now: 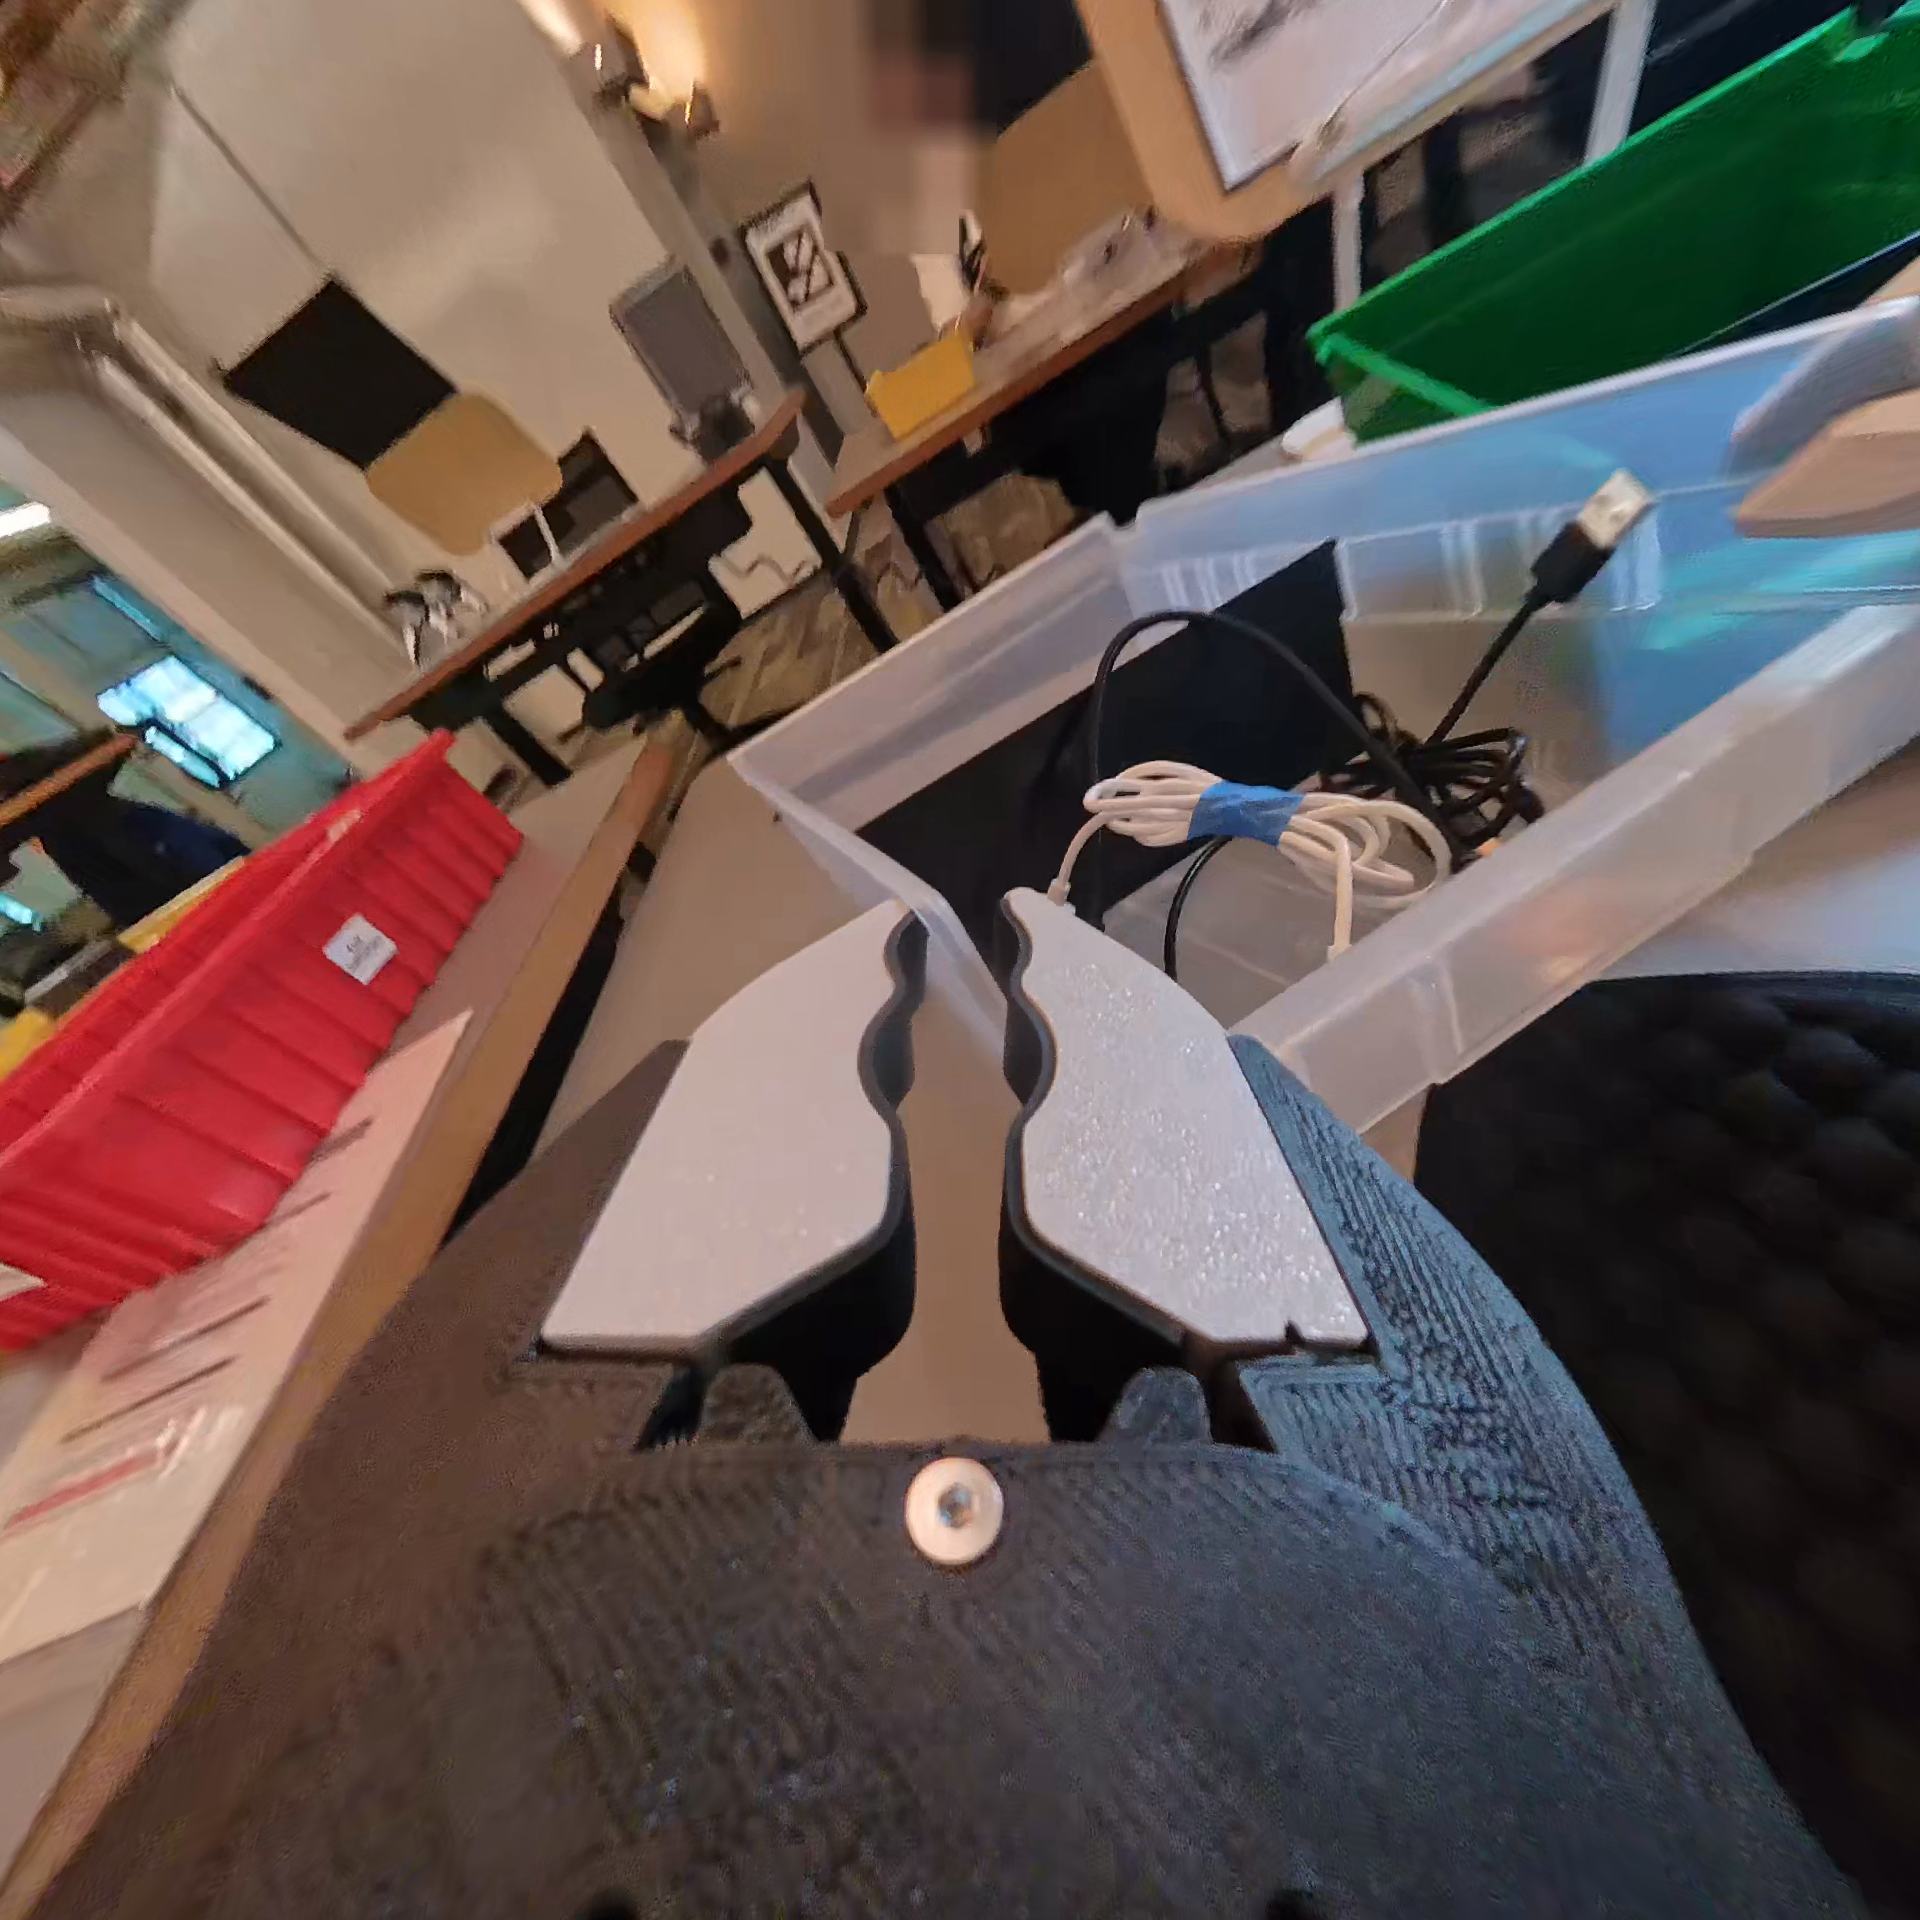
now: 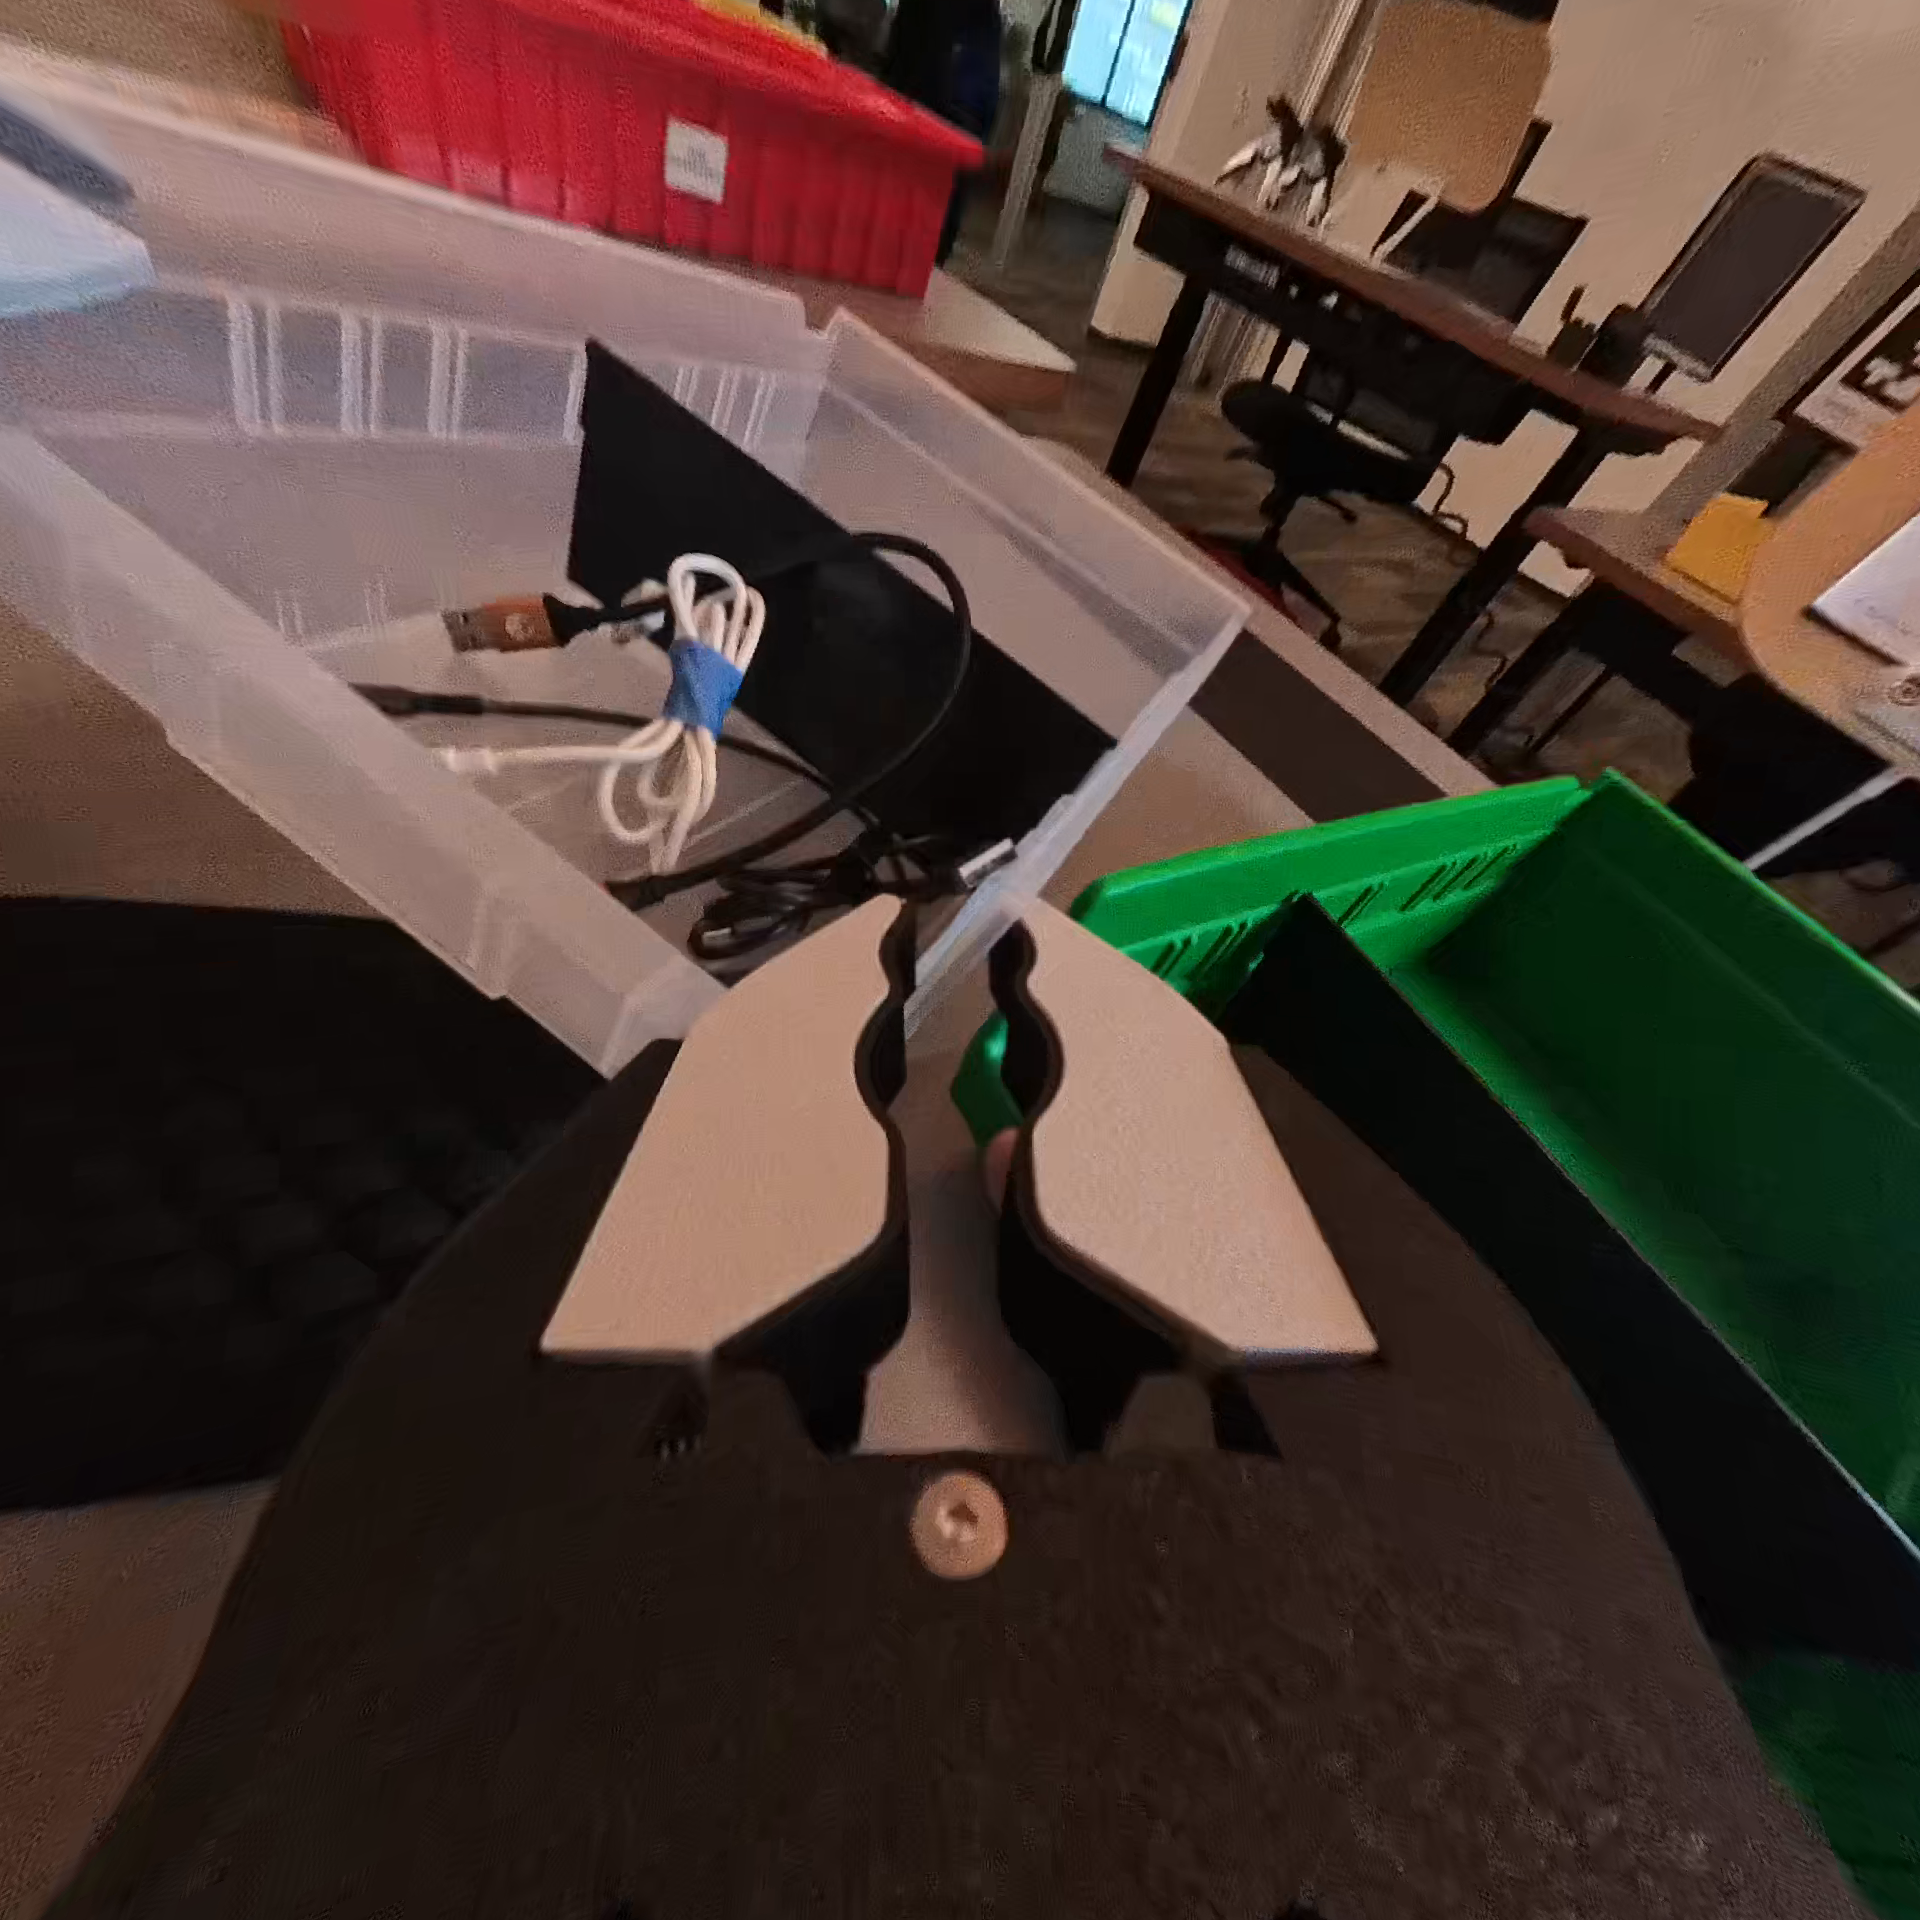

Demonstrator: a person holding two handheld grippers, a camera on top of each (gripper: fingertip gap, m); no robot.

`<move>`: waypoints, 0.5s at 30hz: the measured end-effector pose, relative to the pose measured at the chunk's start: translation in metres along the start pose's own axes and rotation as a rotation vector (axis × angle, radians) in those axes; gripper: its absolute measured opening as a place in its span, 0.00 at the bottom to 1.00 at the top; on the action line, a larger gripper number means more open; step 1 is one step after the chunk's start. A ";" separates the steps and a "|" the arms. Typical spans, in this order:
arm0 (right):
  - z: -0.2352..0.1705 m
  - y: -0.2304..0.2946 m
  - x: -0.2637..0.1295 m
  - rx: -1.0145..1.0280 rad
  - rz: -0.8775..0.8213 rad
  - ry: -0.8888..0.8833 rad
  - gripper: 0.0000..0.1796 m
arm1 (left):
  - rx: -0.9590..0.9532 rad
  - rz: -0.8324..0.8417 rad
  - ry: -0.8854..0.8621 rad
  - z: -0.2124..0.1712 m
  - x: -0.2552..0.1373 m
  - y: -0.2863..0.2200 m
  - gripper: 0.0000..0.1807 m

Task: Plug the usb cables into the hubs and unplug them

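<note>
A clear plastic bin (image 1: 1455, 935) holds the cables. A white cable bundle (image 1: 1247, 821) bound with blue tape lies inside, beside a tangled black cable (image 1: 1455, 748) whose USB plug (image 1: 1610, 514) sticks up. My left gripper (image 1: 961, 914) is slightly open and empty, its tips at the bin's near corner. In the right wrist view the white bundle (image 2: 675, 717), a brown-tipped USB plug (image 2: 488, 629) and a silver plug (image 2: 982, 862) lie in the bin (image 2: 364, 790). My right gripper (image 2: 956, 925) is slightly open and empty at the bin's corner. I see no hub.
A black divider (image 1: 1247, 665) stands inside the clear bin. A green bin (image 2: 1610, 987) with a black divider sits to the right, and a red bin (image 1: 208, 1018) to the left. A black mat (image 2: 208, 1143) lies in front of the clear bin. A paper sheet (image 1: 208, 1351) lies at the table's left edge. Spacing between my two grippers at the tips: around 20 centimetres.
</note>
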State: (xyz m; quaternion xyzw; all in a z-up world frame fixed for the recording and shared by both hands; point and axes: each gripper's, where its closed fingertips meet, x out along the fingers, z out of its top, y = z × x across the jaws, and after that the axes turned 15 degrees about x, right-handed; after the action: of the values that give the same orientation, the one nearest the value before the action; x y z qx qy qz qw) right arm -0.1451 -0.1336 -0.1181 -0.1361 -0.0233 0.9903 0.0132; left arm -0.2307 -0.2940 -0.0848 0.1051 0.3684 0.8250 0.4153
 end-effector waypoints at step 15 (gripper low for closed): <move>-0.108 -0.101 -0.040 -0.444 -0.033 0.792 0.37 | 0.158 -0.400 0.075 0.035 0.064 -0.071 0.28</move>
State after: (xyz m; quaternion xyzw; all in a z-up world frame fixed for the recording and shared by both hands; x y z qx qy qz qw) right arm -0.0755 -0.0292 -0.2059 -0.5035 -0.2306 0.8326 0.0071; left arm -0.2113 -0.2001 -0.1174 0.0313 0.4608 0.6981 0.5472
